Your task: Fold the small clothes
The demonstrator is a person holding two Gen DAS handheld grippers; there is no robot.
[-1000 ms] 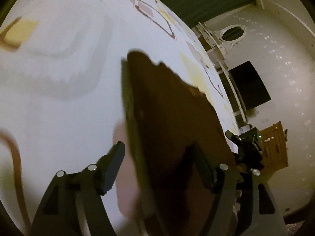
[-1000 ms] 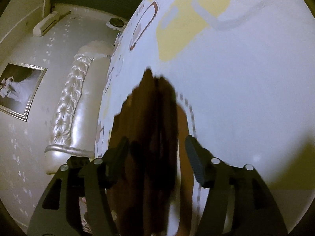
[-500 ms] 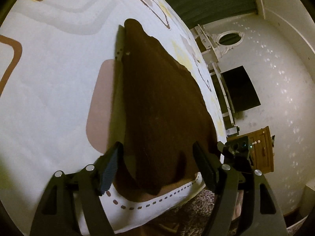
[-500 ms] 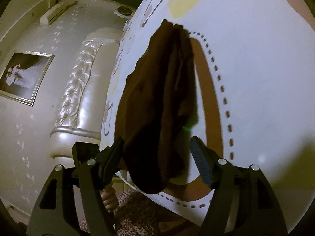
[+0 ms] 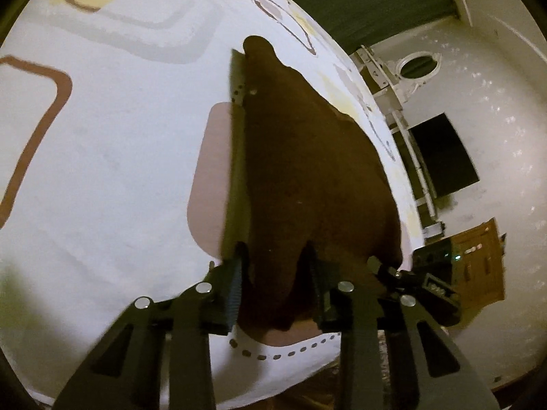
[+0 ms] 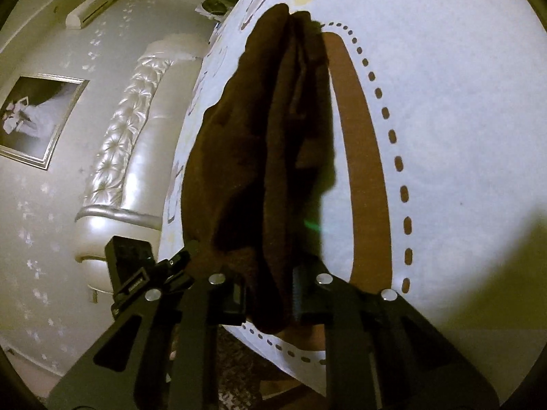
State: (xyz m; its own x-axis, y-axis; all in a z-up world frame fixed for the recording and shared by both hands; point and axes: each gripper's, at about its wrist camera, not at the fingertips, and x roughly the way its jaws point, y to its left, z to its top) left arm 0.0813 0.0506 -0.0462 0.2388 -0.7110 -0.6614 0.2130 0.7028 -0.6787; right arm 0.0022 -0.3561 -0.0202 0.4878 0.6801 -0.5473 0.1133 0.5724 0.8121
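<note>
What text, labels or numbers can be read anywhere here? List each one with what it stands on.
None can be read.
The small label on the other gripper's camera block in the right wrist view is too blurred to read.
The framed picture on the wall shows no lettering.
The bedsheet under the brown garment carries only shapes and dotted lines, no words.

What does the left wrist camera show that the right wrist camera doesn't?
Only the left wrist view shows the oval mirror, the dark screen and the wooden cabinet. Only the right wrist view shows the tufted headboard, the framed picture and the air conditioner. Both show the brown cloth lying on the patterned sheet, with each view's own gripper, left and right, having its jaws closed on the cloth's near edge.
</note>
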